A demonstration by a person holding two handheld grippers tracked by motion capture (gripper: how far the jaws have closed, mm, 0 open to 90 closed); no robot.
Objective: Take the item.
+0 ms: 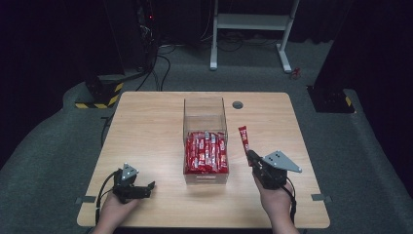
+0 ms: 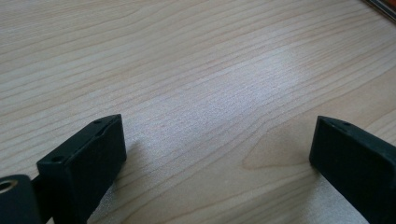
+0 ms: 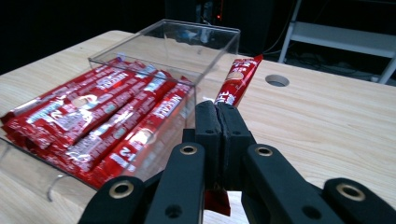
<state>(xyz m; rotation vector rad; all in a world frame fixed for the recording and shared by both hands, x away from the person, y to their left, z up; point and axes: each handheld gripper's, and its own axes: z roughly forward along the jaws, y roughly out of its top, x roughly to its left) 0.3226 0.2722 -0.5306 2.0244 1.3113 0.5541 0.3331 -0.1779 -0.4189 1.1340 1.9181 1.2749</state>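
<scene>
Right gripper [image 1: 251, 157] clamping a red sachet [image 1: 243, 137] beside the clear box [image 1: 204, 111]
The right hand [image 1: 276, 201] is holding its gripper angled forward, the sachet sticking up past the closed jaws, its lower end mostly hiding between them; the left gripper [image 1: 148, 186] is resting low over the wooden table [image 1: 146, 122], jaws spread apart, nothing between them, while red sachets [image 1: 206, 152] are lying packed in the box

Bright table, dark surroundings

Overhead light falls on the wooden table [image 1: 146, 126], while the floor beyond it sinks into near-black. In the left gripper view a pale glare patch sits mid-table; nearby jaws look soft and slightly blurred.
</scene>
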